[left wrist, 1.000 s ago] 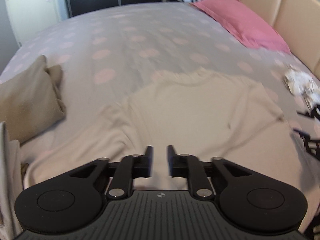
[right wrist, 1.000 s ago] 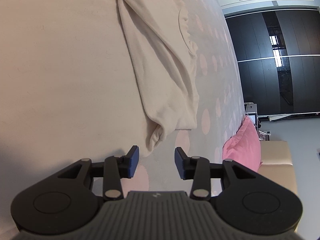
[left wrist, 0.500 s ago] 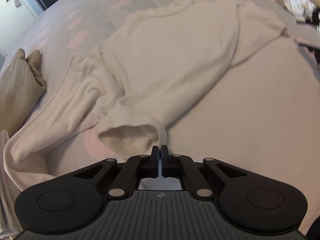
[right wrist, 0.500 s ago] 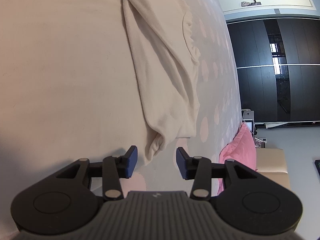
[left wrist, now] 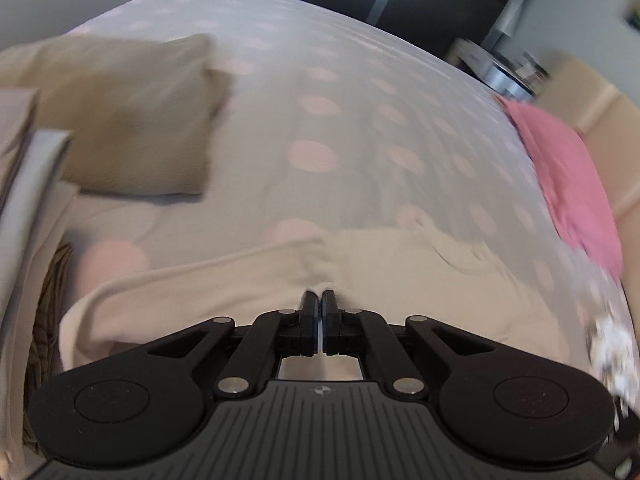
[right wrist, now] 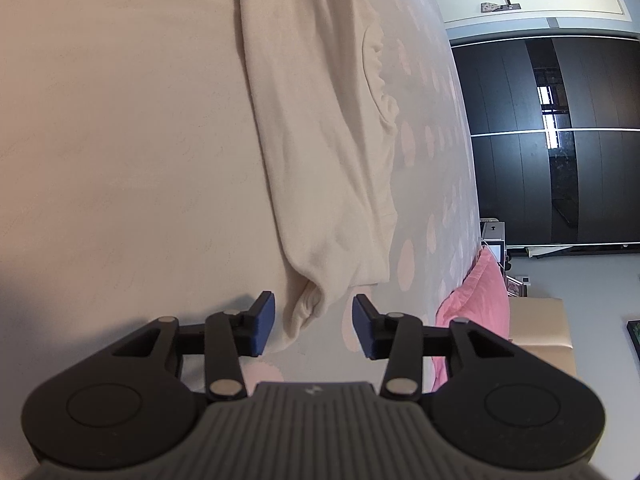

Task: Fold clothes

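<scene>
In the left wrist view, a tan cushion (left wrist: 124,120) lies at the far left of the bed (left wrist: 320,92), on a grey cover with pink dots. Nearer the camera, a sleeve (left wrist: 192,292) of the cream top (left wrist: 420,280) stretches leftward across the cover. At the middle, the left gripper (left wrist: 320,300) has its jaws pressed together on a pinch of the top's cloth, which bunches into small wrinkles just ahead of the tips. The top's body spreads to the right of the gripper, and farther right a pink pillow (left wrist: 568,184) lies beside a beige headboard (left wrist: 600,120). This view is blurred, so finer detail is hard to read. In the right wrist view, the top (right wrist: 320,140) runs from the upper edge down the middle of the picture, lying on the bed (right wrist: 420,184), with its collar (right wrist: 380,80) toward the right side. Its lower sleeve end (right wrist: 304,312) sits between the blue pads (right wrist: 264,324) of the right gripper (right wrist: 314,326), whose jaws stand wide apart and touch nothing. To the right are the pillow (right wrist: 472,304) and a dark wardrobe (right wrist: 560,140).
</scene>
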{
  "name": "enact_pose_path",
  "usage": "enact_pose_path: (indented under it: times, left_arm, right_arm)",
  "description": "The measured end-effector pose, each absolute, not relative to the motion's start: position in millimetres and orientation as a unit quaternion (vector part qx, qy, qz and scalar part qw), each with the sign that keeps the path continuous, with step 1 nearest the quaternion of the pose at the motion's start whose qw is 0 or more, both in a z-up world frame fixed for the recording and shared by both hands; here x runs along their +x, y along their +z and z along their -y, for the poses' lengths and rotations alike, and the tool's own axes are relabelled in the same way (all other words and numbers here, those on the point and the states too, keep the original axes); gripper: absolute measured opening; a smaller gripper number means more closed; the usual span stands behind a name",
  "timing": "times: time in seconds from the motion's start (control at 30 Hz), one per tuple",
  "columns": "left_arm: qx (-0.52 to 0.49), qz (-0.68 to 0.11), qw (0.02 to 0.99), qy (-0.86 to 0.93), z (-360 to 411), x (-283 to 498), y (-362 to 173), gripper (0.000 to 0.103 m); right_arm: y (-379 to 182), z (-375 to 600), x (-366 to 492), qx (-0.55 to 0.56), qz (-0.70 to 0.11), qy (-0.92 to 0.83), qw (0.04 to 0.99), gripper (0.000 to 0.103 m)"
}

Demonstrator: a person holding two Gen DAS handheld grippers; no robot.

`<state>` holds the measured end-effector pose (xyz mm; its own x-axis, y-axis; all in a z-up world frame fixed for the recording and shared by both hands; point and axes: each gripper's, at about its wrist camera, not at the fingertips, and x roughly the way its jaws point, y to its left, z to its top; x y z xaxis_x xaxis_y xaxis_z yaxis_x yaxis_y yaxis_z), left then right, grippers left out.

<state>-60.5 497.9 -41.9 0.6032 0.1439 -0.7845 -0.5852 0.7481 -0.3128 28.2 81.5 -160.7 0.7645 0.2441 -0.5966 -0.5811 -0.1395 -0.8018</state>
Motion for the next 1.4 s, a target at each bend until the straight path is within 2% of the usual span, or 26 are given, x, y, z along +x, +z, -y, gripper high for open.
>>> enact_pose_path:
  times: [0.07, 0.13, 0.2, 0.27, 0.43, 0.7, 0.8, 0.87, 1.1, 1.17, 1.2, 1.23, 1.27, 1.33, 1.4]
  left_arm:
    - [-0.278, -0.399, 0.836, 0.255, -505, -58, -51, 0.002]
    - [-0.284, -0.404, 0.830, 0.261, -511, -58, -55, 0.014]
    - [-0.284, -0.407, 0.831, 0.252, -511, -59, -59, 0.033]
    - [-0.278, -0.410, 0.833, 0.246, -508, -59, -62, 0.047]
    - [-0.265, -0.418, 0.838, 0.230, -500, -60, -71, 0.053]
    - [-0.249, -0.418, 0.849, 0.206, -493, -46, -82, 0.052]
    - [-0.258, -0.427, 0.844, 0.196, -494, -37, -89, 0.044]
    - [-0.265, -0.430, 0.841, 0.193, -496, -36, -92, 0.039]
    - [-0.277, -0.422, 0.839, 0.201, -500, -41, -97, 0.037]
    - [-0.277, -0.419, 0.841, 0.202, -500, -41, -98, 0.031]
    - [-0.276, -0.418, 0.842, 0.202, -500, -40, -98, 0.029]
    - [-0.276, -0.416, 0.843, 0.201, -500, -40, -98, 0.027]
    - [-0.275, -0.414, 0.844, 0.201, -499, -40, -98, 0.019]
    - [-0.259, -0.412, 0.851, 0.197, -496, -38, -95, 0.006]
    - [-0.233, -0.399, 0.865, 0.197, -490, -36, -86, 0.002]
  right_arm:
    - [-159, -83, 30, -0.679, -0.127, 0.321, 0.648, 0.046]
    - [-153, -84, 33, -0.666, -0.139, 0.329, 0.655, 0.046]
    - [-142, -84, 40, -0.643, -0.158, 0.338, 0.669, 0.046]
    - [-128, -83, 50, -0.612, -0.182, 0.348, 0.687, 0.046]
    - [-87, -77, 100, -0.448, -0.291, 0.350, 0.770, 0.046]
    - [-72, -48, 211, -0.150, -0.450, 0.252, 0.844, 0.046]
    - [-78, -44, 240, -0.050, -0.487, 0.239, 0.839, 0.046]
    - [-85, -46, 254, -0.007, -0.504, 0.224, 0.834, 0.046]
    - [-118, -50, 283, 0.072, -0.544, 0.178, 0.817, 0.045]
    - [-123, -52, 285, 0.088, -0.548, 0.181, 0.812, 0.042]
    - [-125, -56, 285, 0.088, -0.548, 0.180, 0.812, 0.034]
    - [-126, -59, 284, 0.086, -0.548, 0.181, 0.812, 0.018]
    - [-126, -62, 283, 0.084, -0.547, 0.180, 0.813, 0.010]
    - [-119, -61, 283, 0.080, -0.529, 0.168, 0.828, 0.006]
    - [-112, -60, 283, 0.077, -0.510, 0.155, 0.842, 0.005]
